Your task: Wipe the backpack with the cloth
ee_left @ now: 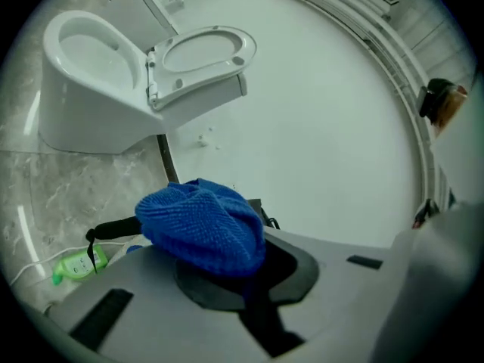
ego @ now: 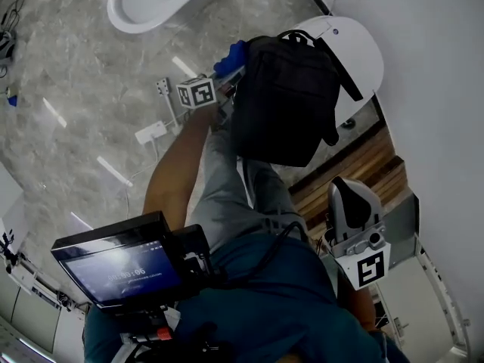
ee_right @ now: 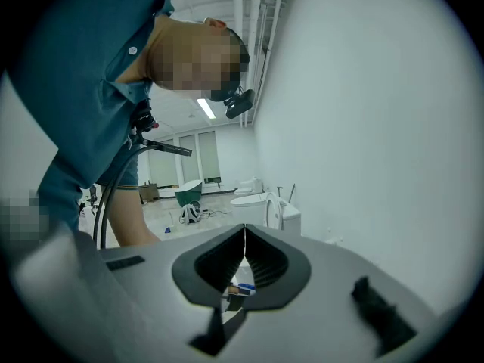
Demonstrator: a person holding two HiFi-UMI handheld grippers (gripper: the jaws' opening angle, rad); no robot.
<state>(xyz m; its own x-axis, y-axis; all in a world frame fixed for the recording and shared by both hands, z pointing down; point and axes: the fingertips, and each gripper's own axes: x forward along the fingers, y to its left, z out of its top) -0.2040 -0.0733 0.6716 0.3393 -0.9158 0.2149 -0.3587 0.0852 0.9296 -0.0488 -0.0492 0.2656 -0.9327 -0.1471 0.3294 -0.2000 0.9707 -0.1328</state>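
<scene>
Left claw [ee_left: 227,269] is clamped on the blue cloth [ee_left: 200,225], which bunches up over its jaws. In the head view that cloth sits right at the upper left edge of the black backpack [ego: 283,100]. The backpack sits on a closed white toilet [ego: 355,48] against the wall. Right claw [ee_right: 243,240] hangs low beside the person [ego: 265,293], away from the backpack, jaws pressed together with nothing between them. Another toilet [ee_left: 98,89], seat raised, stands on the marble floor [ego: 76,66], with a green bottle [ee_left: 76,267] lying near it.
</scene>
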